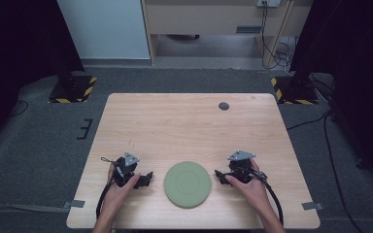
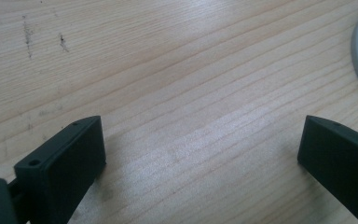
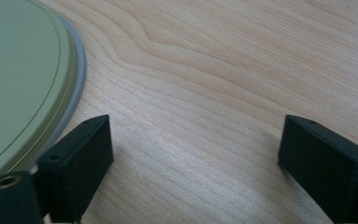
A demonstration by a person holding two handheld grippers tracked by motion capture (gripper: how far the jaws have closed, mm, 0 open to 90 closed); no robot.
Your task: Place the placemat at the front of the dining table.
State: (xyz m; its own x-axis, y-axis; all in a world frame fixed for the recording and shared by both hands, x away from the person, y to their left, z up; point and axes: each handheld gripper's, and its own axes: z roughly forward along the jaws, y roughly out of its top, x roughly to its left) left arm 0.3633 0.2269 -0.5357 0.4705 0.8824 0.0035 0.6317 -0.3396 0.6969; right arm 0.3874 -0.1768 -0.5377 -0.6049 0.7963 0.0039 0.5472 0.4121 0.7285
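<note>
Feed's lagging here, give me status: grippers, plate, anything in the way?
Left gripper and right gripper open, empty, flanking the plate. Green plate flat on table, untouched. Nothing in the way.

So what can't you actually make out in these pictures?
- The plate: whether it sits face up or upside down; too small in the high view, cut off by the frame edge in both gripper views.
- Left gripper and right gripper: their bodies, cut off by the bottom edge; the hands partly cover them in the high view.
- Dark round spot on the table: too small to identify.
</note>
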